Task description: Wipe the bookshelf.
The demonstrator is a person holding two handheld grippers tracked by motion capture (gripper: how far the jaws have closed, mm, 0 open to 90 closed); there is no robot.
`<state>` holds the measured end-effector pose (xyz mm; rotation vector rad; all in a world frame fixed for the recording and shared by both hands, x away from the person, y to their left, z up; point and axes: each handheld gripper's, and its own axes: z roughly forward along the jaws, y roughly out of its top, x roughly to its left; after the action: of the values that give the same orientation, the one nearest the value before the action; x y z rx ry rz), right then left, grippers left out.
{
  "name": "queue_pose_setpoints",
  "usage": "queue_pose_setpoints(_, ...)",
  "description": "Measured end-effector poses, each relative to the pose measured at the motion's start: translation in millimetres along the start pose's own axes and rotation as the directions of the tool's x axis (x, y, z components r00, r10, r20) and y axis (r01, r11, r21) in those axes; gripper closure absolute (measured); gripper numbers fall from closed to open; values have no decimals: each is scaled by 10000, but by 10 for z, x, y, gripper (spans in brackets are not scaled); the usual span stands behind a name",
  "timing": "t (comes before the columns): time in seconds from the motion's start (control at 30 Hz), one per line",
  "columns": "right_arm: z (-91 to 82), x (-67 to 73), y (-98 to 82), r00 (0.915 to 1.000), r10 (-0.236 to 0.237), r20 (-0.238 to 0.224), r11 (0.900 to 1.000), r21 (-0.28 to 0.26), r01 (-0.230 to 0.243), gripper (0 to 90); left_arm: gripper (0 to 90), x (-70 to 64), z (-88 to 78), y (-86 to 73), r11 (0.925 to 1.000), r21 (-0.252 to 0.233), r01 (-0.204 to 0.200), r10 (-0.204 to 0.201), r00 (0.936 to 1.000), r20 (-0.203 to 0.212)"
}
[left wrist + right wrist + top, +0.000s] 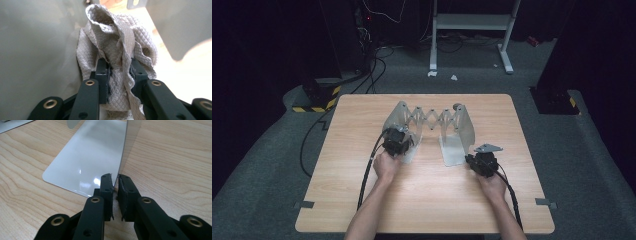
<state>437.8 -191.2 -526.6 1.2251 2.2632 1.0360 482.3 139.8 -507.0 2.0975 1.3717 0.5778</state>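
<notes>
Left gripper (120, 72) clenched on crumpled cloth (117, 42), right gripper (115, 187) pinching metal plate's (95, 157) edge

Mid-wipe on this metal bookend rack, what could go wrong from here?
The crumpled grey quilted cloth is bunched loosely in the left hand-held gripper, so it may slip out against the left grey metal plate. The right hand-held gripper pinches only the thin edge of the right upright metal plate; it might twist free.
</notes>
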Motion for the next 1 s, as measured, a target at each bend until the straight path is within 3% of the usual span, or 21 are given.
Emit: queue_pose_setpoints(1.0,0,-1,0,10000,-22,7,10000,-5,22,821,731,13,-391,-497,9994,-253,231,-223,9992,335)
